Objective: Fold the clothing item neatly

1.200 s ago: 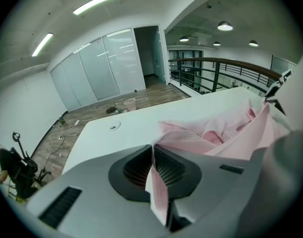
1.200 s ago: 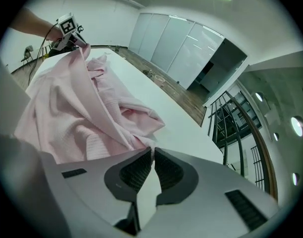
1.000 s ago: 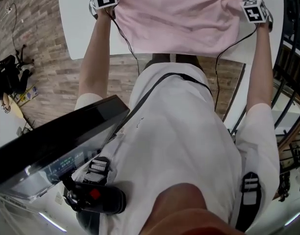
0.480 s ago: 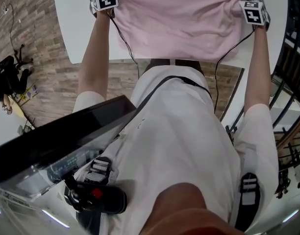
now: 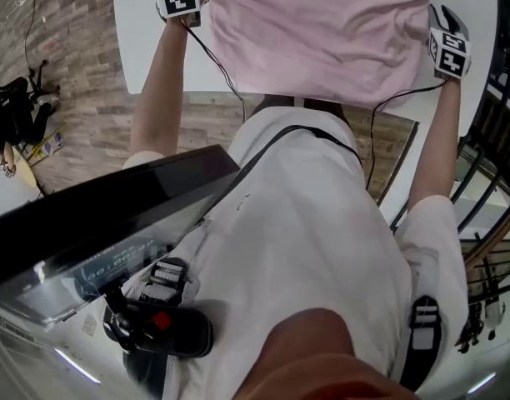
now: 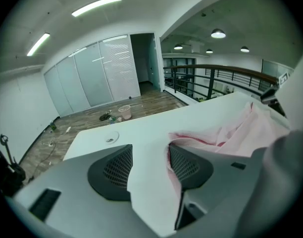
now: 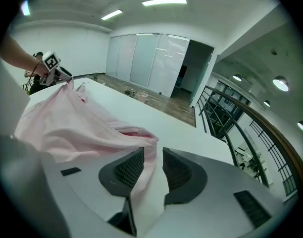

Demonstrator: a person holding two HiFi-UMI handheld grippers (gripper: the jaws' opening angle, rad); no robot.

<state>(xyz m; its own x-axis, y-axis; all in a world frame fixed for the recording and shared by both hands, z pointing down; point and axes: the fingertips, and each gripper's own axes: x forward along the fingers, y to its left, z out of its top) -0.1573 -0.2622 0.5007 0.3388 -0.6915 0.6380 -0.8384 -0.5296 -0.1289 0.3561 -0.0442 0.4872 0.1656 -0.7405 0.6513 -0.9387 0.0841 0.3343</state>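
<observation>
Two grippers flank the pink garment [image 5: 322,36] spread on the white table [image 5: 134,40]: your left gripper [image 6: 149,165] and right gripper [image 7: 152,170] have just been opening, jaws apart, cloth edges loose between them, seemingly to release the fold.

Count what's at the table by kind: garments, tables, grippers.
Pink garment: 1
White table: 1
Grippers: 2, left gripper and right gripper, fingers have just been opening, garment edge between them on both
Total: 4
</observation>
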